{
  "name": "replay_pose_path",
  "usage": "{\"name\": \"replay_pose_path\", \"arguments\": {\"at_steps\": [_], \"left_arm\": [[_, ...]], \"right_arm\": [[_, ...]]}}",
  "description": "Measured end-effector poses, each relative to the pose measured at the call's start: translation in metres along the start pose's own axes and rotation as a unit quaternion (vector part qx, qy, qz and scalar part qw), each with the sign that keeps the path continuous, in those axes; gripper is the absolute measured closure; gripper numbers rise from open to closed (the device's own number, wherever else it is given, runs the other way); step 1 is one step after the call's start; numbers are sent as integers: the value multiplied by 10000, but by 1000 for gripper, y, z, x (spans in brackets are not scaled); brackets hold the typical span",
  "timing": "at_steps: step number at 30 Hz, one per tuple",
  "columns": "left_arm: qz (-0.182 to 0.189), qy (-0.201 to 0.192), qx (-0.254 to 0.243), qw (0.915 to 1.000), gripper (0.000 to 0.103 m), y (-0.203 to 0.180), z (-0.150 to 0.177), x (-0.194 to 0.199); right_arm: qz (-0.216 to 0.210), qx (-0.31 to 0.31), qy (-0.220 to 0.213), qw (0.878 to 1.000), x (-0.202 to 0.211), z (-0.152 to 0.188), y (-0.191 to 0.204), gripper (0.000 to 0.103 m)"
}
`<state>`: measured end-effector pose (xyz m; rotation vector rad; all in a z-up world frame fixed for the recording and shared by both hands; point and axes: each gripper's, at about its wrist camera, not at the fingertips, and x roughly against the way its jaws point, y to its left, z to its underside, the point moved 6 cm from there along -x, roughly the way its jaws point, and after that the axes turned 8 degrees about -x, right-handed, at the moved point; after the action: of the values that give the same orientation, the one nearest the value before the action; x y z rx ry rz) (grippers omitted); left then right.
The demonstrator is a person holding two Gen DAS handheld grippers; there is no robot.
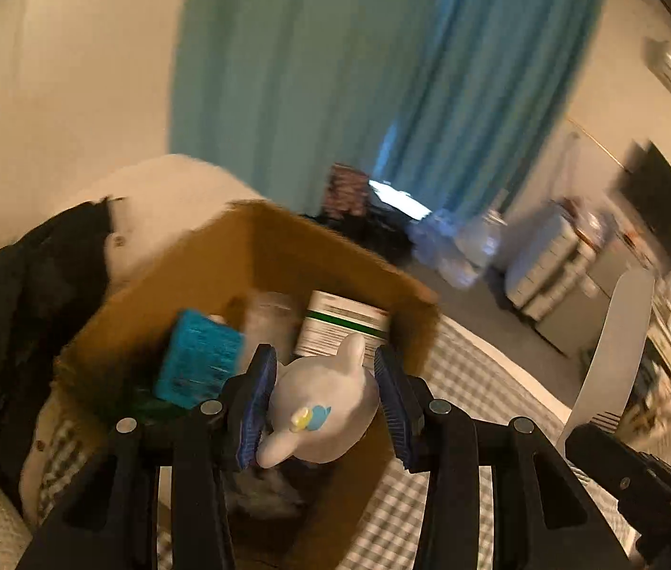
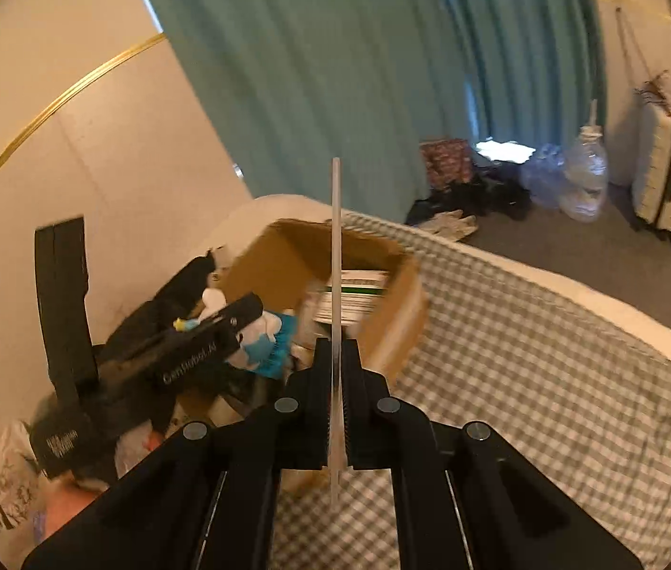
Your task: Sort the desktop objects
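Left gripper (image 1: 323,403), part open, pinches a white rounded toy figure (image 1: 321,408) over the brown cardboard box (image 1: 259,256) on the checked bed; light, smooth, likely slippery, best held mid-body. Right gripper (image 2: 335,380), closed, clamps a thin flat white plastic strip (image 2: 335,247) edge-on near its base; probably light and bendy.

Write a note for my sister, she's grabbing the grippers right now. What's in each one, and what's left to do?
Left hand-held gripper: holding a white toy over the cardboard box.
Right hand-held gripper: shut on a thin white flat piece, held edge-on near the box.
The box sits on the checked cloth.
Done: a blue sponge-like block and a green-striped packet are already inside.
Left: drop the toy in, then put the flat piece away.
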<state>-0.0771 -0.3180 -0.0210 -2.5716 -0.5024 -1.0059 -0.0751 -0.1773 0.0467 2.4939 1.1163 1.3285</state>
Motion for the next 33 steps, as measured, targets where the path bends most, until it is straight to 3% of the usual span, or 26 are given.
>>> {"name": "replay_pose_path", "arguments": {"at_steps": [4,8,9,12,14,19,26,30,32,33], "left_arm": [[-418,-116,148,9990,59,34,1,-6],[-458,-101,366,9982,58,53,4,-23],[-504,-87,375,9980,57,55,4,-28],[-839,-202,255,9959,39,58,4,-31],[-991,-328,200,9943,16,60,2,-31],[-834,-592,-37,9947,1,48,-3,-28],[-497,-996,-903,9897,0,0,0,0],[-81,-992,-1369,9856,0,-30,12,19],[25,-984,-1549,9830,0,-44,20,28],[267,-947,-1586,9824,0,-54,24,32]], "right_arm": [[-226,-44,180,9996,-38,-6,20,99],[-322,64,302,9990,-71,-11,33,99],[-406,58,306,9987,-78,-12,36,93],[-156,8,219,9996,-85,-15,29,22],[1,-70,-65,10000,-81,-18,23,20],[207,-219,-392,9988,-68,-32,5,20],[1334,-292,-1287,9822,-6,-29,-30,5],[1942,-500,-1942,9603,49,-3,-58,0],[2126,-707,-2064,9525,62,7,-70,0],[2260,-873,-2101,9472,70,20,-80,0]]}}
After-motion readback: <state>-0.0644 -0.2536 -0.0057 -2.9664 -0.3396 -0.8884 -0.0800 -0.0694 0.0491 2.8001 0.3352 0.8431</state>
